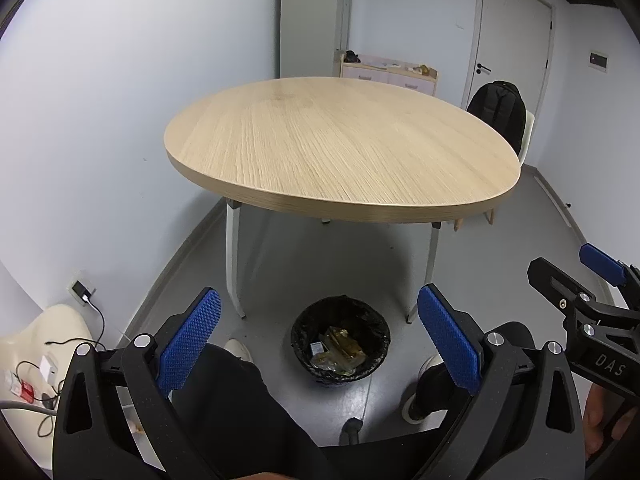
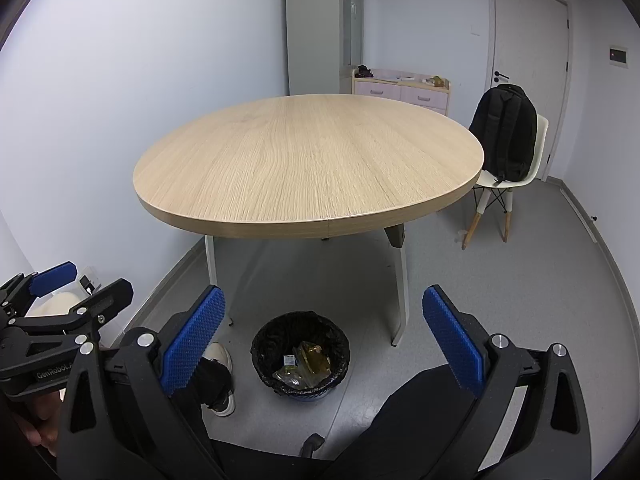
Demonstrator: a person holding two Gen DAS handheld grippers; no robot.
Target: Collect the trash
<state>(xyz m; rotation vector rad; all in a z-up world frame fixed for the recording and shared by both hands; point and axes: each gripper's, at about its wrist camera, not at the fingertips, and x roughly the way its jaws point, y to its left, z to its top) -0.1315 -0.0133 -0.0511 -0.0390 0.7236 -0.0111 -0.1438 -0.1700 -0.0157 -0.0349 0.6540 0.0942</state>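
A round black-lined trash bin [image 1: 341, 344] stands on the grey floor under the near edge of the table, with yellowish wrappers [image 1: 338, 350] inside. It also shows in the right wrist view [image 2: 301, 356], wrappers [image 2: 306, 364] inside. My left gripper [image 1: 320, 340] is open and empty, held above the bin. My right gripper [image 2: 324, 340] is open and empty, also above the bin. The right gripper shows at the right edge of the left wrist view [image 1: 576, 272]; the left gripper shows at the left edge of the right wrist view [image 2: 76, 282].
A round wooden table [image 2: 308, 160] on white legs stands ahead. A chair with a black backpack [image 2: 508, 132] is at the right. A pink drawer unit [image 2: 400, 88] and a door are at the back. The person's legs and shoes [image 2: 220, 360] flank the bin.
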